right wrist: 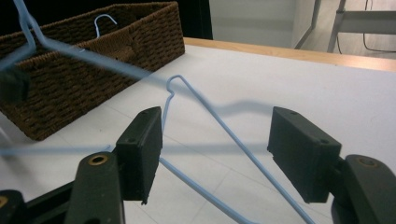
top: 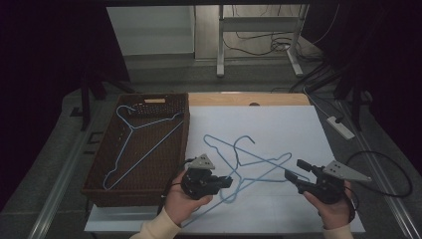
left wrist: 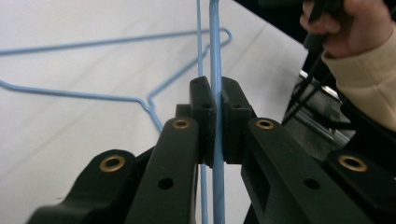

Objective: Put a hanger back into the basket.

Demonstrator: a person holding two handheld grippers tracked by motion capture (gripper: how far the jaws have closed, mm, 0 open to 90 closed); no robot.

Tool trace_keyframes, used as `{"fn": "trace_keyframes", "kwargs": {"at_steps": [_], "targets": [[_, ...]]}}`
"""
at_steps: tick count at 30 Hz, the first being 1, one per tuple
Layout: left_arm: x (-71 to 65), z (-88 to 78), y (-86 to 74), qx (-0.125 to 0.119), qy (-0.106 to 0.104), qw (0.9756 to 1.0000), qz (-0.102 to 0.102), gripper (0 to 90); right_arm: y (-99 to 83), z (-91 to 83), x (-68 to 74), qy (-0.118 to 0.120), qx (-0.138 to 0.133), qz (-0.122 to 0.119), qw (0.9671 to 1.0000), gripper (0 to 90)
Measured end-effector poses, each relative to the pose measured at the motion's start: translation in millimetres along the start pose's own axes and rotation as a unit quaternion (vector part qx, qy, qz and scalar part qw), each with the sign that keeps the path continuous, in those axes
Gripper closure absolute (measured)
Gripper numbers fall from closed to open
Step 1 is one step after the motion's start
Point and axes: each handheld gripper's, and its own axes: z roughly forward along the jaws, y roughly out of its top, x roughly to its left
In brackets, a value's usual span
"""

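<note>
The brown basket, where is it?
In the high view the brown basket sits at the table's left side, left of the left gripper, with one blue hanger lying inside it.

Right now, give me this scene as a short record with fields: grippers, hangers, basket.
left gripper: shut on a blue hanger wire
right gripper: open, jaws either side of hanger wire, not gripping
table hangers: two blue wire ones, overlapping on the white sheet
basket: brown wicker, left of the sheet
basket hanger: one blue, lying inside
</note>
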Motion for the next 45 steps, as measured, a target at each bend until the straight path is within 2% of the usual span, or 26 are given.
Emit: {"fn": "trace_keyframes", "kwargs": {"at_steps": [3,10,22,23,30,32,35,38,40,45], "targets": [[2.8,-12.8,4.1,-0.015,0.006,0.9999,-0.001,85.9,-2.7,1.4,-2.3,-0.002,0.006,0.003,1.0,35.9],[17.1,-59.6,11.6,-0.059,0.02,0.998,-0.008,85.9,-5.7,4.2,-3.9,-0.002,0.014,0.005,0.9999,35.9],[44.5,-119.3,15.4,-0.093,0.07,0.9932,-0.011,85.9,-11.1,8.8,-7.5,0.005,0.026,-0.001,0.9996,35.8],[44.5,-119.3,15.4,-0.093,0.07,0.9932,-0.011,85.9,-11.1,8.8,-7.5,0.005,0.026,-0.001,0.9996,35.8],[66.1,-144.4,8.0,-0.097,0.107,0.9892,-0.022,85.9,-13.6,11.0,-9.4,0.007,0.035,-0.006,0.9993,35.5],[68.1,-146.2,7.2,-0.099,0.11,0.9887,-0.024,85.9,-13.9,11.3,-9.6,0.007,0.035,-0.006,0.9993,35.4],[81.3,-156.1,2.6,-0.102,0.131,0.9855,-0.034,85.9,-14.6,12.0,-9.7,0.006,0.038,-0.007,0.9992,35.2],[86.1,-159.4,0.7,-0.102,0.139,0.9843,-0.037,85.9,-15.4,12.8,-9.6,0.006,0.041,-0.008,0.9991,35.1],[97.0,-166.8,-3.7,-0.103,0.158,0.9812,-0.043,85.9,-15.8,13.4,-9.4,0.007,0.043,-0.01,0.999,35.1],[109.8,-172.2,-8.6,-0.098,0.176,0.9782,-0.048,85.9,-16.7,15.2,-8.8,0.006,0.047,-0.014,0.9988,35.0]]}}
